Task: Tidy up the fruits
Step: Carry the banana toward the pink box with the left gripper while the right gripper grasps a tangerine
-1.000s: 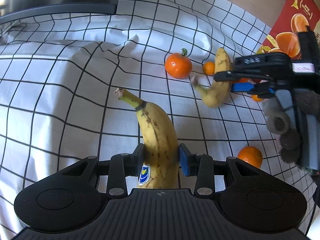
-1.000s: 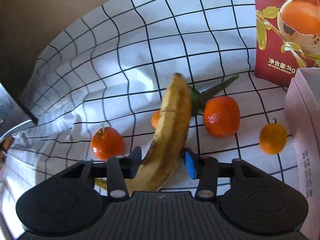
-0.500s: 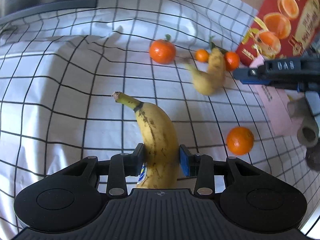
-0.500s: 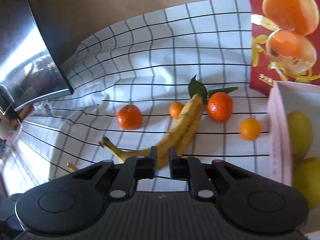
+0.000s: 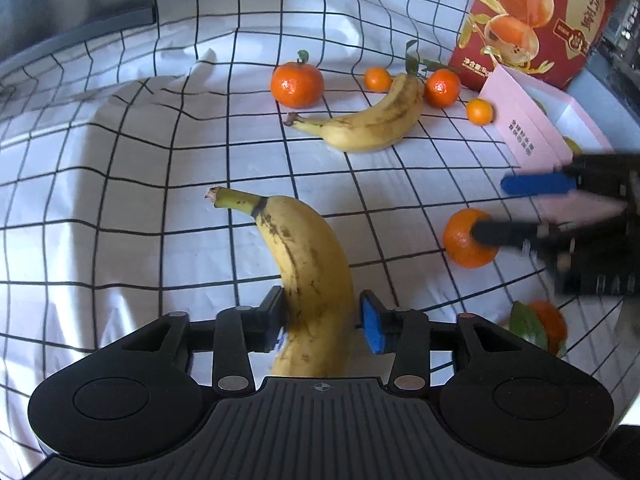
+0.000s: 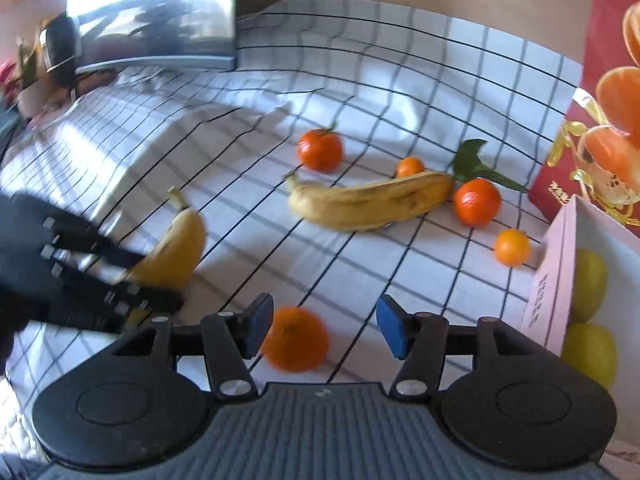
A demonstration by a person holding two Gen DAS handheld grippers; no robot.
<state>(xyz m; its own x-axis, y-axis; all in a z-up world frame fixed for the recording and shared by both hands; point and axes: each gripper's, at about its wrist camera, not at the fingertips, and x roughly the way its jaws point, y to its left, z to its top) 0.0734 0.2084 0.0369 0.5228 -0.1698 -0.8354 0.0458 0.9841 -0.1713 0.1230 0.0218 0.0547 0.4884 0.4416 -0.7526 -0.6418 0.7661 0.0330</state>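
A yellow banana (image 5: 308, 264) lies on the checked cloth (image 5: 120, 184) between the jaws of my left gripper (image 5: 323, 322). Those jaws are opening, and a gap shows beside the blue pad. In the right wrist view the same banana (image 6: 176, 244) and the left gripper (image 6: 148, 280) sit at the left. A second banana (image 6: 368, 200) lies further back among small oranges. My right gripper (image 6: 326, 328) is opening over a blurred orange (image 6: 296, 338) that sits near its left pad. The left wrist view shows this gripper (image 5: 508, 210) over that orange (image 5: 464, 240).
A pink box (image 6: 552, 280) at the right holds yellow-green fruits (image 6: 590, 284). A red orange carton (image 5: 532, 20) stands behind it. Loose oranges (image 5: 297, 85) (image 5: 440, 87) (image 5: 479, 111) lie around the far banana. A leafy orange (image 5: 548, 326) sits near the left gripper. A shiny appliance (image 6: 160, 20) stands at the back left.
The right gripper let go of the far banana, closed empty, swung back toward the near orange and has opened over it. The left jaws have parted from their banana.
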